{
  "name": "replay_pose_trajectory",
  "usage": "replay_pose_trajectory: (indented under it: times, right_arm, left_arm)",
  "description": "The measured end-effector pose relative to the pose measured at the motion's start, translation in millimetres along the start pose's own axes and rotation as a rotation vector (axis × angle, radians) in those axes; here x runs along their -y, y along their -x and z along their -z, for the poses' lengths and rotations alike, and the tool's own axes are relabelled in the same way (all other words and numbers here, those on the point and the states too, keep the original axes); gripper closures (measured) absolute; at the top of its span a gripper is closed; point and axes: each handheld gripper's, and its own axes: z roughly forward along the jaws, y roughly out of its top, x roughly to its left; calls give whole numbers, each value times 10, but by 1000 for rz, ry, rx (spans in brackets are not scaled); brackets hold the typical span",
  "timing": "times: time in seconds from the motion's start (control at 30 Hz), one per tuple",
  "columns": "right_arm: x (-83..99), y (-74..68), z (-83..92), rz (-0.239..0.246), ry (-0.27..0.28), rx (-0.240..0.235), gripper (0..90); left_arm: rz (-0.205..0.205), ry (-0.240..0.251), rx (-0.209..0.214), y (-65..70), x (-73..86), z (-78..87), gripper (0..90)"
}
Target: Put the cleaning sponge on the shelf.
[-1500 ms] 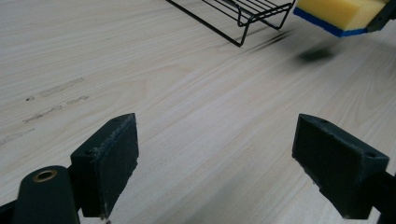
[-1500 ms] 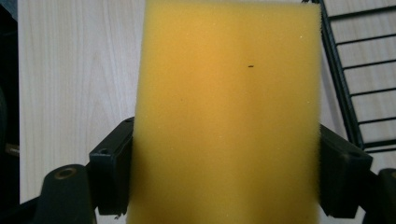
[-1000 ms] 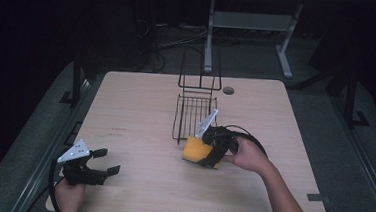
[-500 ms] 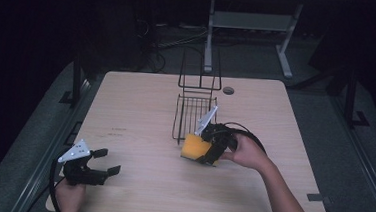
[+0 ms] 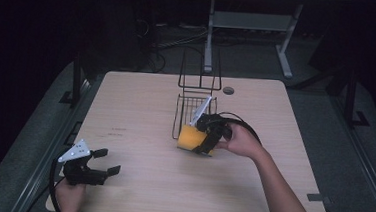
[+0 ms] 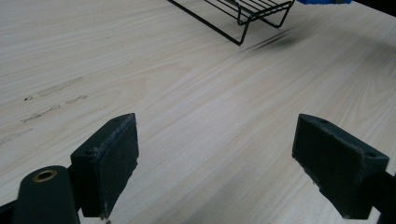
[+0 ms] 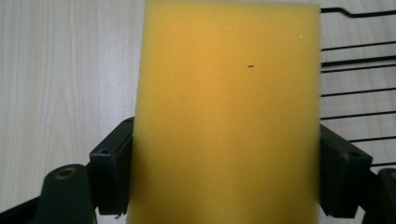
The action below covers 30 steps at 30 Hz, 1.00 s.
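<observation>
A yellow sponge (image 5: 191, 137) is clamped in my right gripper (image 5: 205, 137) near the middle of the table, just in front of a black wire rack (image 5: 195, 101). In the right gripper view the sponge (image 7: 229, 116) stands between both jaws, with the rack's wires (image 7: 350, 70) behind it at the right. My left gripper (image 5: 99, 166) rests at the table's front left corner, open, with bare wood between its jaws (image 6: 215, 158). The rack's front edge (image 6: 243, 18) lies far ahead of it.
The wooden table (image 5: 140, 112) has a round cable hole (image 5: 228, 90) at the back right. A grey frame (image 5: 247, 25) and cables lie on the dark floor behind the table. Faint marks (image 5: 119, 131) show on the wood at the left.
My right gripper with the sponge has shifted slightly toward the rack. The left gripper has stayed in place.
</observation>
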Motion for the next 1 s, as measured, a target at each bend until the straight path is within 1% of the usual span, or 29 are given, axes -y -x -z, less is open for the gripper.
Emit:
replay_pose_trajectory:
  times: [0.17, 0.27, 0.4, 0.47, 0.53, 0.57, 0.63, 0.67, 0.7, 0.8, 0.83, 0.9, 1.0]
  right_arm:
    - [-26, 66, -8, 4, 8, 1, 213]
    - [-31, 139, -28, 8, 15, 3, 213]
    - [-37, 216, -49, 1, 18, 11, 213]
    - [-56, 265, -59, 9, 7, 9, 213]
    - [-59, 301, -74, 9, 18, 9, 213]
    - [-55, 322, -87, 0, 23, -2, 212]
    - [-45, 364, -120, -6, 11, 5, 212]
    - [-45, 364, -120, -6, 11, 5, 212]
    - [-50, 401, -139, -9, 0, 10, 212]
    - [-78, 442, -147, -12, -1, 7, 212]
    - [-88, 454, -144, -10, 0, 14, 212]
    - [-92, 483, -139, -6, 11, 13, 212]
    - [-83, 531, -153, -15, -11, 19, 212]
  left_arm:
    - [1, -6, 2, -4, -1, -5, 141]
    - [5, -6, 4, -1, 0, -9, 141]
    - [4, -6, 6, -1, 2, -17, 141]
    - [4, -7, 6, 0, 1, -18, 141]
    - [4, -7, 6, -1, 1, -19, 141]
    - [5, -7, 6, 0, 1, -21, 141]
    - [3, -7, 6, -1, 3, -22, 141]
    - [3, -7, 6, -1, 3, -22, 141]
    - [4, -7, 7, -3, 5, -22, 141]
    - [3, -7, 6, -3, 4, -22, 141]
    - [4, -7, 6, -2, 4, -22, 141]
    - [3, -7, 7, -2, 4, -23, 141]
    - [6, -6, 6, -2, 5, -26, 141]
